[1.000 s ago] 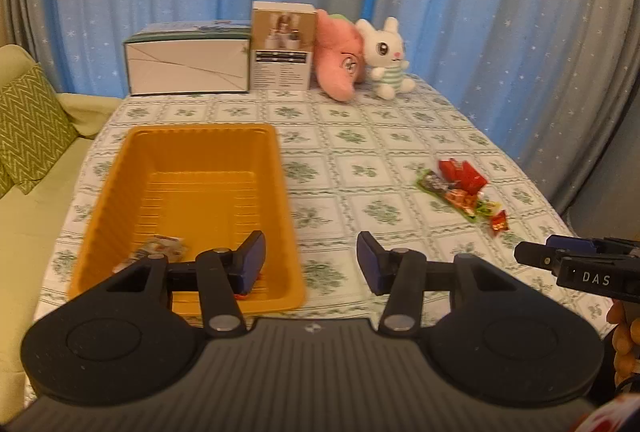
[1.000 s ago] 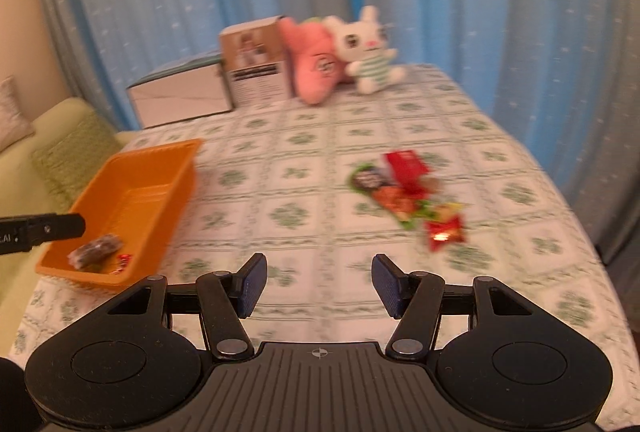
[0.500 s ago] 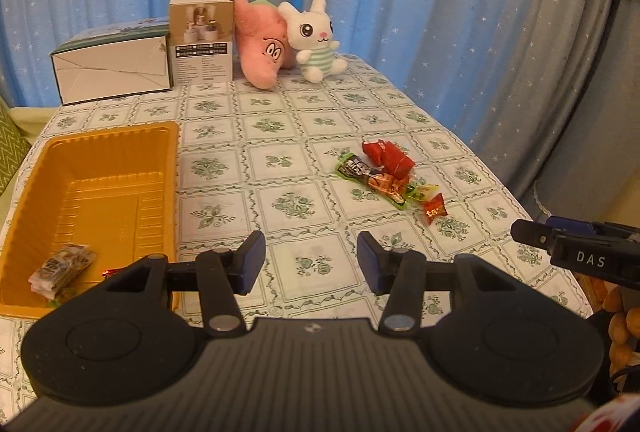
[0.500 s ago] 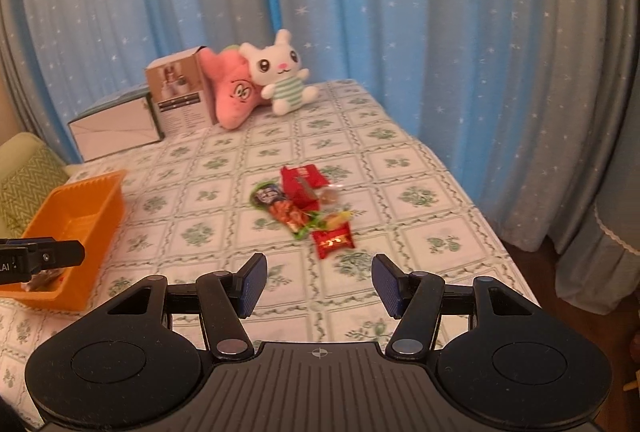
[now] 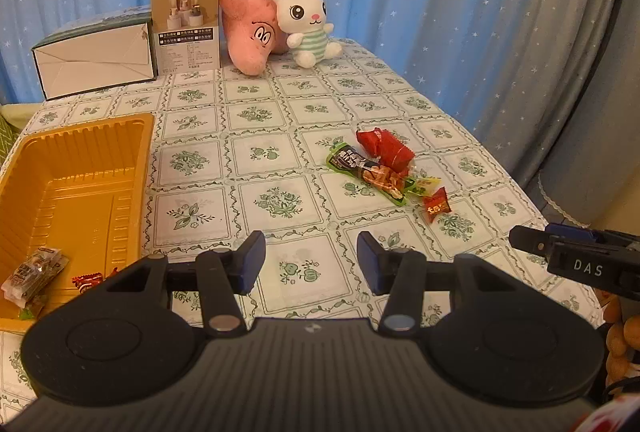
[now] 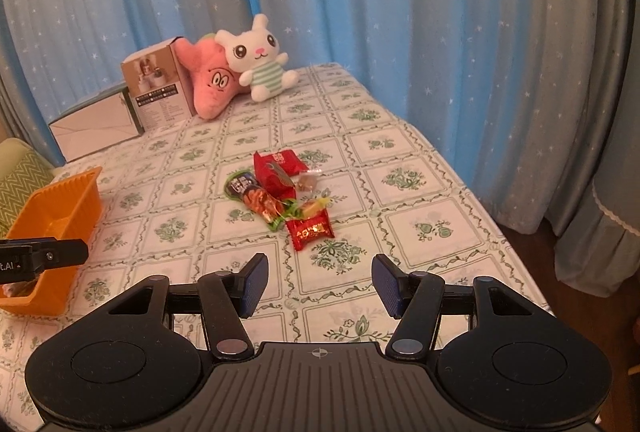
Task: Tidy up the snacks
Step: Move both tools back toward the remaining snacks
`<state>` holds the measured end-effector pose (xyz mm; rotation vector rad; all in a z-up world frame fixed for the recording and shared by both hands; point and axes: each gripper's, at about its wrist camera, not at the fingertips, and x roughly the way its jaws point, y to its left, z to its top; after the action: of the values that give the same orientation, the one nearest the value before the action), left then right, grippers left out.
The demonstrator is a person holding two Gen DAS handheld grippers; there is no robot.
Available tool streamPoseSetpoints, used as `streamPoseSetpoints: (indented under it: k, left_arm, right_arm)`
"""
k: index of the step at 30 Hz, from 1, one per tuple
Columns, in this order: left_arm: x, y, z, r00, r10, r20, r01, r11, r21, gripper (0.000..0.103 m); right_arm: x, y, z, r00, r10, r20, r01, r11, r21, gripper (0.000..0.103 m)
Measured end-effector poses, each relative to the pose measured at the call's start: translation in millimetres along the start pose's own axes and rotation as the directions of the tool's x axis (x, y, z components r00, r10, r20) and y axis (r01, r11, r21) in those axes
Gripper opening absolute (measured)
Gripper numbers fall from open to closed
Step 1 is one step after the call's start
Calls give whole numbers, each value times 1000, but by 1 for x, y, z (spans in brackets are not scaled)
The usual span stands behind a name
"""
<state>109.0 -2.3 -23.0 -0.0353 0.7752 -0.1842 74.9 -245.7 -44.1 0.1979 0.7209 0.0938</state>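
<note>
Both the left gripper (image 5: 311, 262) and right gripper (image 6: 320, 286) gape empty. The small red candy (image 6: 311, 230) lies just ahead of the right one — the nearer arm — long axis running crosswise

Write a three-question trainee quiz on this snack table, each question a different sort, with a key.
1. True or false: the orange tray already holds some snacks.
2. Multiple choice: the small red candy nearest the right gripper lies A) inside the tray, B) on the tablecloth at the near edge of the snack pile, C) beside the white rabbit plush.
3. Fill in: both the left gripper and the right gripper are ____ and hold nothing.

Key: 1 true, a pale wrapped snack and a red candy lie in its near end; 2 B; 3 open.
</note>
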Motion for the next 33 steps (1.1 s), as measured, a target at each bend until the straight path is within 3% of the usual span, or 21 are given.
streamPoseSetpoints:
  k: [10,26,33]
  left_arm:
    - [44,2,3,999,12,-45,-12,1000,-3,46]
    - [90,9,3,996,6,-87,-8,1000,-23,46]
    - [99,11,3,995,5,-96,-8,999,-33,46]
  right_arm:
    - [53,-1,3,999,33,-30,-33,999,-2,58]
    - [136,5,15,998,22,-66,-36,976,-217,58]
    - [149,4,16,995,23,-94,-43,976,-212,55]
